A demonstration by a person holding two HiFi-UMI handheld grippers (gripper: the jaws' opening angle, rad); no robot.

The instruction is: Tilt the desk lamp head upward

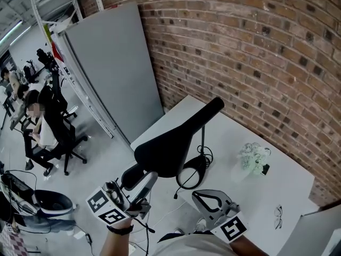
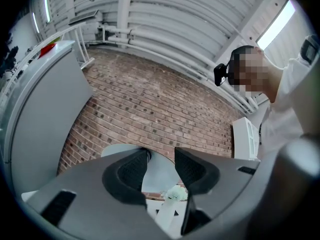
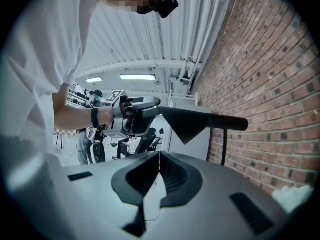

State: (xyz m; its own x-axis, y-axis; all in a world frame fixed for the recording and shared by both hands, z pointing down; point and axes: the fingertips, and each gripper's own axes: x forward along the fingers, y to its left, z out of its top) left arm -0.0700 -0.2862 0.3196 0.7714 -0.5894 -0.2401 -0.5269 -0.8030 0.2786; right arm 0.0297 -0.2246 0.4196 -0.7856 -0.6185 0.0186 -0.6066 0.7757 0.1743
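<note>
A black desk lamp stands on the white table [image 1: 266,191], with a thin stem [image 1: 202,137] and a round base [image 1: 193,173]. Its long head [image 1: 170,143] slopes up from the near wide end toward the brick wall. My left gripper [image 1: 141,181] is shut on that wide near end. In the left gripper view the head's pale underside [image 2: 159,175] sits between the jaws of the left gripper [image 2: 160,165]. The right gripper view shows the head [image 3: 195,121] with the left gripper [image 3: 137,115] on it. My right gripper [image 1: 201,196] [image 3: 159,164] hangs below, shut and empty.
A small vase of white flowers [image 1: 253,156] and a pair of glasses [image 1: 278,213] lie on the table right of the lamp. The brick wall [image 1: 256,52] runs behind. A grey partition panel [image 1: 112,63] stands left. A person sits on an office chair [image 1: 45,129] far left.
</note>
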